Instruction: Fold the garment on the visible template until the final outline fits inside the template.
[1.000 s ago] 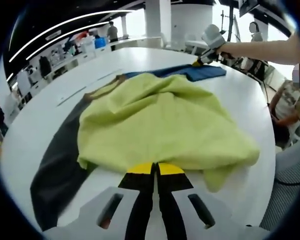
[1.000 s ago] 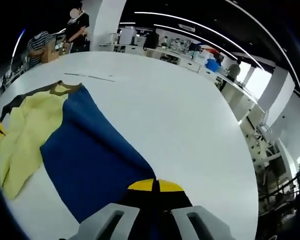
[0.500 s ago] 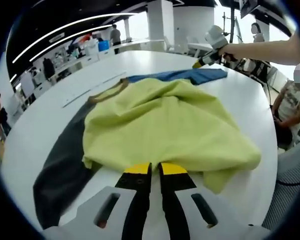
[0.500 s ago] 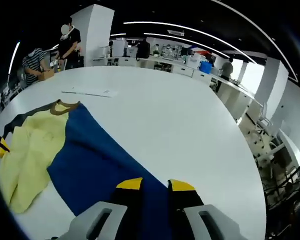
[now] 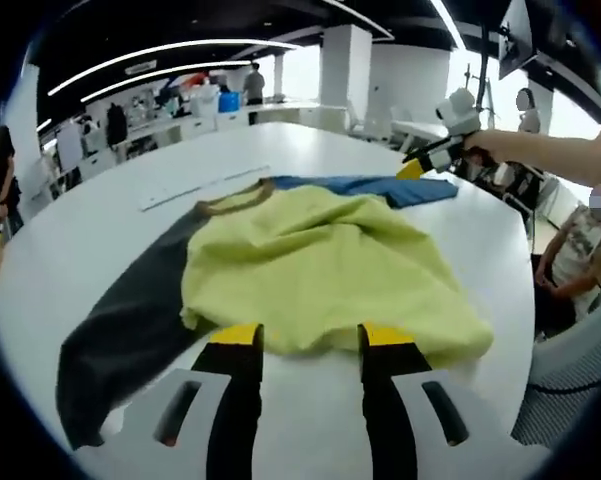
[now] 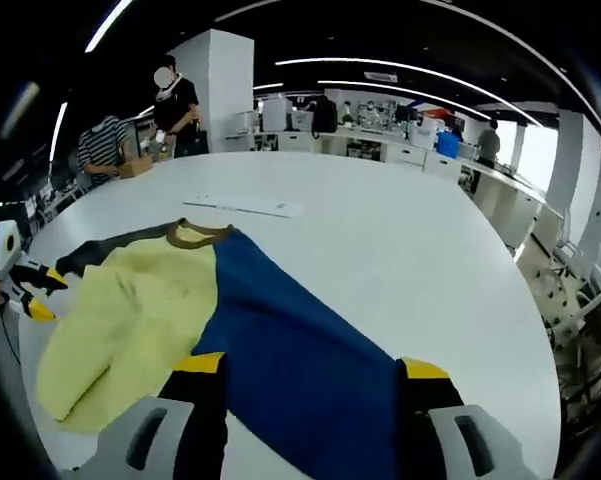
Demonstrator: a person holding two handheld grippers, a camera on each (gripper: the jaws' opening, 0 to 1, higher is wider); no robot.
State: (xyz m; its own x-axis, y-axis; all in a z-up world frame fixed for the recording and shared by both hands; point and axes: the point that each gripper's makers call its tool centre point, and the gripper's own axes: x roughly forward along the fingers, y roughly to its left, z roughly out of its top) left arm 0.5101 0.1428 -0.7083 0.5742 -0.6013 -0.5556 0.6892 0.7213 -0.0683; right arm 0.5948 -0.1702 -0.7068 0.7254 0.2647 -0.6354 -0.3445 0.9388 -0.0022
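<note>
Both the left gripper point(image 5: 305, 335) and right gripper point(image 6: 310, 365) have just opened, apparently releasing the garment point(image 5: 320, 270) ahead, one fold laid.

**Garment flat, part folded**

We see one garment point(image 5: 320, 270) on the white table point(image 6: 400, 240): yellow-green middle panel rumpled and folded over, dark grey side, blue side stretched out flat, brown collar point(image 6: 195, 235) at the far end. We cannot make out a template.
</note>
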